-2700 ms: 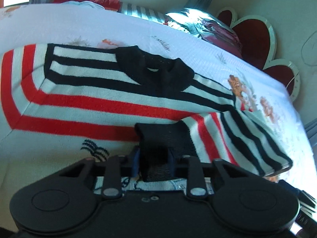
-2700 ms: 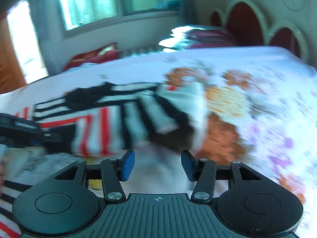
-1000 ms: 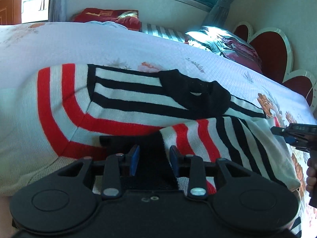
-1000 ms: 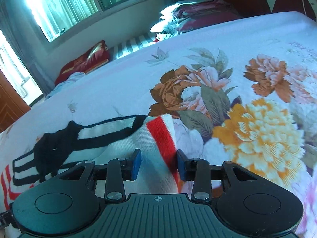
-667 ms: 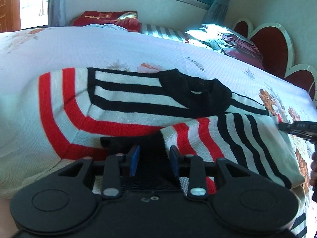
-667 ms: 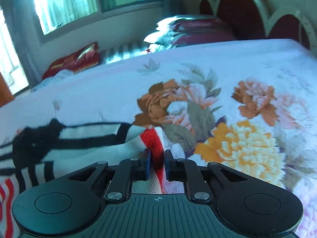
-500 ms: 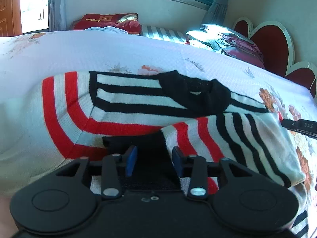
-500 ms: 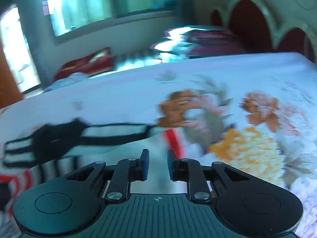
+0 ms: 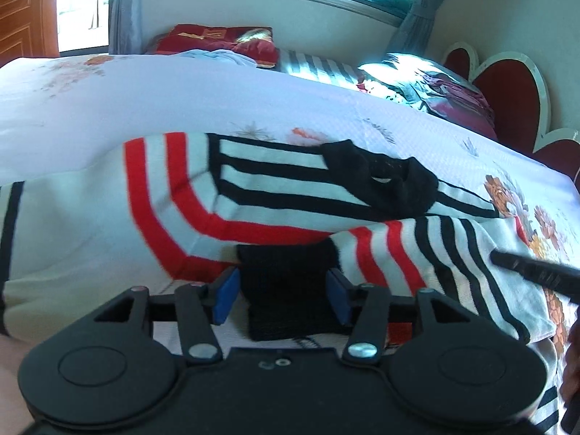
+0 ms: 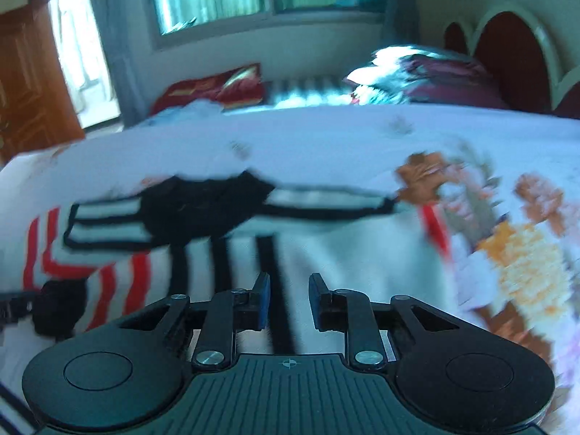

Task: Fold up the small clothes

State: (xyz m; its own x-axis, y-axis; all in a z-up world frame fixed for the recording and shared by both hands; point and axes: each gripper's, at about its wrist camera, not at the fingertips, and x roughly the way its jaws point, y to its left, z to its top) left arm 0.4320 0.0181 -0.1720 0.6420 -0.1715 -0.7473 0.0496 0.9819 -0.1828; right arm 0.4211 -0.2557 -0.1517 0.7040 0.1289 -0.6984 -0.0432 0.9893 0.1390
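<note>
No readable text, labels, brands or numbers anywhere; right wrist view too blurred to tell.

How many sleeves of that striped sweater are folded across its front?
1: the sleeve lies across the sweater, its black cuff between the open left gripper. The other sleeve isn't visible.

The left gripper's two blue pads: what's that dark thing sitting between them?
In the left wrist view, the sweater's black cuff lies between the open left gripper pads, on the striped sweater.
</note>
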